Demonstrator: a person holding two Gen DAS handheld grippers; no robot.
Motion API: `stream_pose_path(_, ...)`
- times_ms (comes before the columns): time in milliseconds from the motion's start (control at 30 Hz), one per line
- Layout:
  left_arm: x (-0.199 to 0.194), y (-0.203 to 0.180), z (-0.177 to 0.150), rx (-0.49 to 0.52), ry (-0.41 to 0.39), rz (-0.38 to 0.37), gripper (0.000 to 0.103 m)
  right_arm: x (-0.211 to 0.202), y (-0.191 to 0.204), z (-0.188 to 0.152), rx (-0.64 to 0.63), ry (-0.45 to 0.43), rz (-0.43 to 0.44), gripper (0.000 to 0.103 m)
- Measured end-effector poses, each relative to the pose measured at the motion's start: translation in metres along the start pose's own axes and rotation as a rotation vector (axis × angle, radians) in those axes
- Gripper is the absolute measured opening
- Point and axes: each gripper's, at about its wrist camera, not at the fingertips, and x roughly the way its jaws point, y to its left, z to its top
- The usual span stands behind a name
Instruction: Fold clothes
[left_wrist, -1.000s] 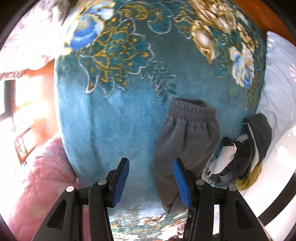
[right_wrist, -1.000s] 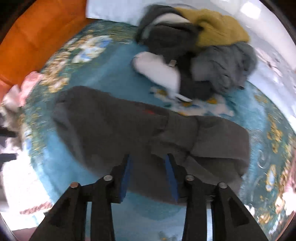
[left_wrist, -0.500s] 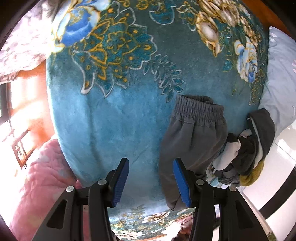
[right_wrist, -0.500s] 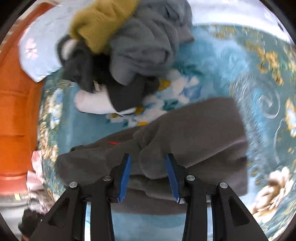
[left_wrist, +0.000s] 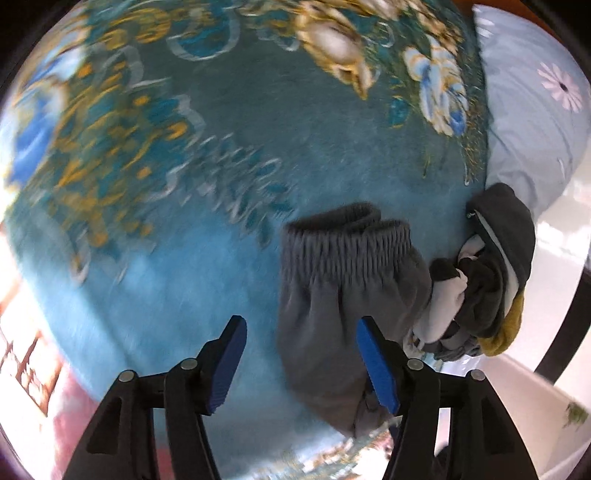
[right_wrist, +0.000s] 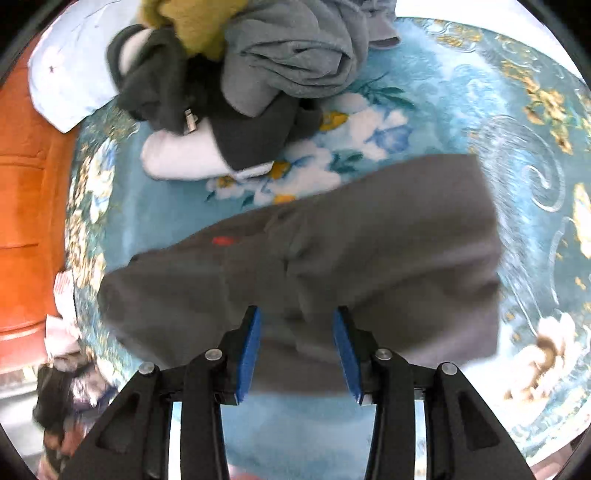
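Grey trousers (left_wrist: 332, 288) lie on a teal flowered blanket (left_wrist: 221, 166), elastic waistband (left_wrist: 347, 236) pointing away from me. My left gripper (left_wrist: 300, 325) hovers over their left edge; its jaws are opening, with cloth under the right finger and nothing pinched. In the right wrist view the trousers (right_wrist: 369, 240) stretch across the frame, folded over, with a small red tag (right_wrist: 223, 240). My right gripper (right_wrist: 297, 314) hangs over their near edge, jaws apart, a crease of cloth below the gap, no pad pressing.
A pile of unfolded clothes (right_wrist: 258, 74), grey, dark, white and mustard, sits beyond the trousers, seen also in the pile (left_wrist: 487, 280) at right. A pale blue pillow (left_wrist: 524, 110) lies behind it. An orange wooden headboard (right_wrist: 26, 221) bounds the left; a pink quilt (left_wrist: 55, 424) lies beside the blanket.
The left gripper has sunk closer to the trousers' waistband and its jaws have widened. The right gripper has rolled, so the pile swung to the top and the trousers lie crosswise.
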Motion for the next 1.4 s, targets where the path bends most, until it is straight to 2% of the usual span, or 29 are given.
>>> stream_pose_path(267,0.05,0.004,0.026,0.106,-0.024,-0.131,0.073,-0.034,-0.003,-0.06,-0.045,0.072,-0.155,0.042)
stream_pose_path(367,0.061,0.01,0.031,0.076,-0.023,-0.183,0.075,-0.034,-0.002,-0.069,-0.053,0.098,-0.203,0.042)
stream_pose_path(500,0.066,0.01,0.032,0.022,-0.034,-0.225,0.074,-0.031,0.019,-0.067,-0.104,0.108,-0.225,0.042)
stream_pose_path(533,0.066,0.007,0.032,0.013,-0.036,-0.223,0.073,-0.03,0.027,-0.066,-0.121,0.108,-0.225,0.042)
stream_pose_path(633,0.063,0.0,0.031,-0.005,-0.048,-0.208,0.058,-0.032,0.051,-0.063,-0.173,0.101,-0.222,0.042)
stream_pose_path(700,0.059,-0.007,0.03,-0.003,-0.049,-0.193,0.042,-0.034,0.067,-0.061,-0.2,0.088,-0.214,0.042)
stream_pose_path(900,0.026,-0.02,0.033,0.011,-0.06,-0.227,0.034,-0.041,0.094,-0.058,-0.222,0.044,-0.203,0.042)
stream_pose_path(1033,-0.019,-0.022,0.046,0.063,-0.152,-0.203,0.033,-0.043,0.103,-0.063,-0.214,0.022,-0.183,0.042)
stream_pose_path(1200,-0.08,-0.026,0.058,0.198,-0.284,-0.096,0.033,-0.05,0.11,-0.071,-0.204,-0.017,-0.148,0.042)
stream_pose_path(1300,-0.097,-0.045,0.046,0.315,-0.311,-0.031,0.033,-0.06,0.107,-0.073,-0.178,-0.054,-0.121,0.042)
stream_pose_path(1400,-0.104,-0.078,0.013,0.48,-0.341,0.04,0.034,-0.073,0.1,-0.076,-0.162,-0.092,-0.098,0.042)
